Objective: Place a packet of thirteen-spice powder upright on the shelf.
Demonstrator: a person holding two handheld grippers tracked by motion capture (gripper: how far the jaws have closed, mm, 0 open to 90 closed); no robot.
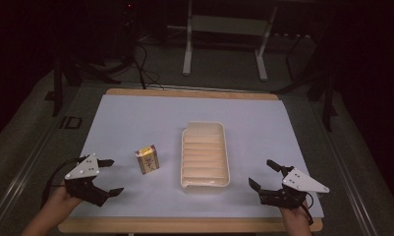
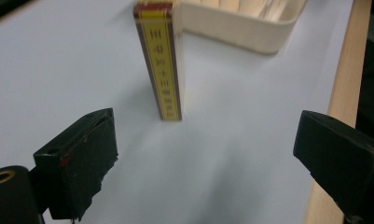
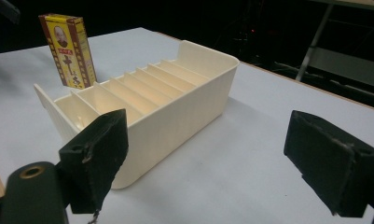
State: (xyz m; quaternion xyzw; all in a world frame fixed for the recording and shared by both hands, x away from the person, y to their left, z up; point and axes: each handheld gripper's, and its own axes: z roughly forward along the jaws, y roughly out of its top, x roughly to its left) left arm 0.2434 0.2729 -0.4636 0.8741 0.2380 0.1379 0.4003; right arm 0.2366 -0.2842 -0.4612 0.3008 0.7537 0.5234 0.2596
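Table [image 1: 135, 113]: a wooden top under a pale blue-white sheet carried everything; a strip of bare wood ran along the near edge in the high view.
Tray [image 1: 205, 156]: a cream plastic tray with a row of narrow slots stood about mid-table, its long side running away from the person. In the right gripper view the tray [image 3: 175, 112] stood just ahead of the jaws and left of centre, its slots holding nothing.
Box [image 1: 147, 159]: a small yellow and dark red box stood upright on the sheet, just left of the tray and apart from it. In the left gripper view its narrow yellow edge [image 2: 163, 70] faced the camera; in the right gripper view its printed face [image 3: 69, 50] rose behind the tray's far corner.
Left gripper [image 1: 109, 176]: held in the person's left hand near the table's front left, resting low over the sheet, jaws spread wide and gripping nothing.
Box relative to left gripper: it stood ahead of the jaws and a little toward the tray, near but not touching; in the left gripper view it lined up nearer the left jaw than the right one.
Right gripper [image 1: 263, 173]: held in the right hand near the front right corner, jaws likewise wide apart and empty, just right of the tray's near end.
Box relative to right gripper: well apart, with the tray between them.
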